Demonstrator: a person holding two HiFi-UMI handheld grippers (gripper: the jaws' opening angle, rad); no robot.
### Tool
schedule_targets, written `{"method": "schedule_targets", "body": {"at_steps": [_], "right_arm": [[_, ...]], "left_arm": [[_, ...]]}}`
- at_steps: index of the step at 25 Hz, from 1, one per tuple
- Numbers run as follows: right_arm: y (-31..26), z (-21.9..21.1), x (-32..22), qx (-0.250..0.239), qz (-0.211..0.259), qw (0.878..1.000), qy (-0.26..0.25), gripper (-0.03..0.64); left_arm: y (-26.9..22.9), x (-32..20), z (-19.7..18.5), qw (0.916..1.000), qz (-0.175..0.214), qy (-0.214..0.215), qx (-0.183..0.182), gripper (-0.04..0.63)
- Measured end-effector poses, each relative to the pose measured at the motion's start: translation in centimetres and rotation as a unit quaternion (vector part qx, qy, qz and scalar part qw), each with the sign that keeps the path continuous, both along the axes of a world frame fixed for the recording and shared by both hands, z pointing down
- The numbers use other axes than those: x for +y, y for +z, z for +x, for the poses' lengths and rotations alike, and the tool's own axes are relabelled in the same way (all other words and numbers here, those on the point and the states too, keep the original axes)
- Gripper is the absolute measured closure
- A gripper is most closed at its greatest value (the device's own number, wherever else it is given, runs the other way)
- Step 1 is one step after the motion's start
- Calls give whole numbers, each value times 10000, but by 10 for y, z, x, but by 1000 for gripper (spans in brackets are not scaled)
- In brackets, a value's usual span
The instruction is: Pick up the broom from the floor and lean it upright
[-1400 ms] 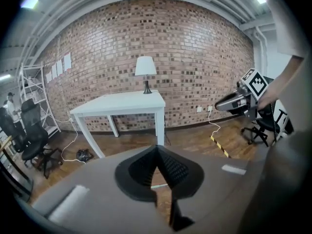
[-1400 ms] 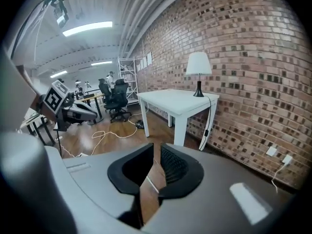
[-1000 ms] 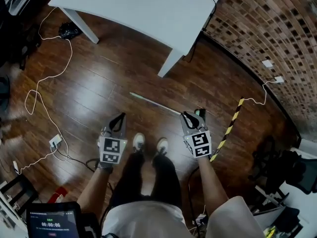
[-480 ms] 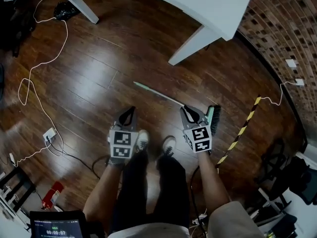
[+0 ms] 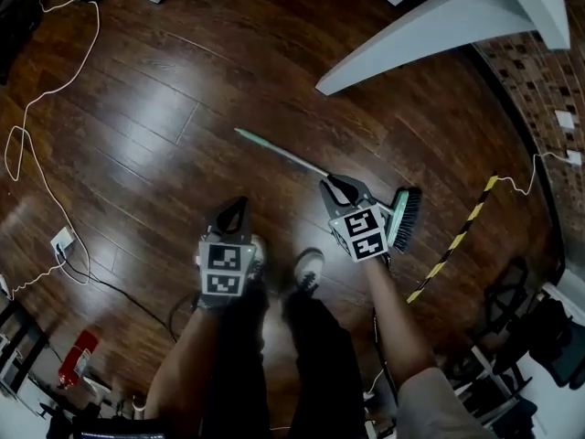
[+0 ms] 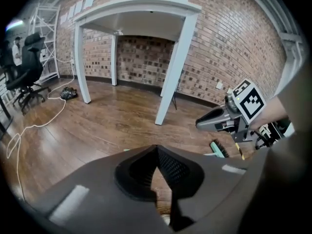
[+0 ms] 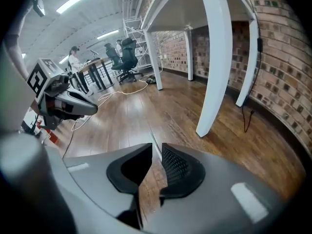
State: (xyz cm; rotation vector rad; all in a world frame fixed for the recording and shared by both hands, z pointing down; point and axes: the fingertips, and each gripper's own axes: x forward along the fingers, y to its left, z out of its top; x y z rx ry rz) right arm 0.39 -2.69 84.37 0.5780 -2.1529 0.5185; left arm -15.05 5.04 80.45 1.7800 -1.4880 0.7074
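The broom lies flat on the wooden floor, its thin pale-green handle [image 5: 283, 154] running up-left from the dark bristle head [image 5: 403, 218]. My right gripper [image 5: 335, 187] hangs low over the handle, close to the head. Its jaws have just been opening and stand a narrow gap apart with nothing between them. In the right gripper view the handle [image 7: 152, 136] shows on the floor in line with that gap [image 7: 156, 147]. My left gripper [image 5: 234, 206] hovers left of the person's shoes, jaws shut and empty [image 6: 156, 149]. The broom head [image 6: 219, 149] also shows in the left gripper view.
White table legs [image 5: 411, 39] stand beyond the broom. A yellow-and-black striped strip [image 5: 457, 240] lies right of the bristles, near the brick wall [image 5: 548, 71]. A white cable [image 5: 55, 62] and a power strip [image 5: 62, 241] trail at the left. The person's shoes [image 5: 306, 268] are between the grippers.
Both grippers have sunk toward the floor and the head camera has come down with them. The right gripper now sits over the broom handle near the head; its jaws have parted slightly.
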Motion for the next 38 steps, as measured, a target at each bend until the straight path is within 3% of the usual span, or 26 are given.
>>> {"method": "schedule_targets", "body": {"at_steps": [10,20,23,29,34,38], "right_arm": [[140,-11,26,630,-280,9949,-737,531],[240,-33,11,1402,-68,9725,-1860,515],[257,-42,11,1566,-81,9654,-2083,512],[272,-47,7,1847,-414,9610,-2014,506],[286,-42,9,2396,-546,9365,-2503,523],[288,-42,10,2474,-561,9371,-2400,529]], "left_arm": [[113,25,5,9989,-412,-70,204,595],[175,46,6,9981,-539,-16,291,595],[183,54,7,9975,-585,72,379,595],[185,57,2,9970,-596,174,466,595],[171,55,-2,9968,-515,297,543,595],[167,57,-9,9967,-533,330,514,595]]}}
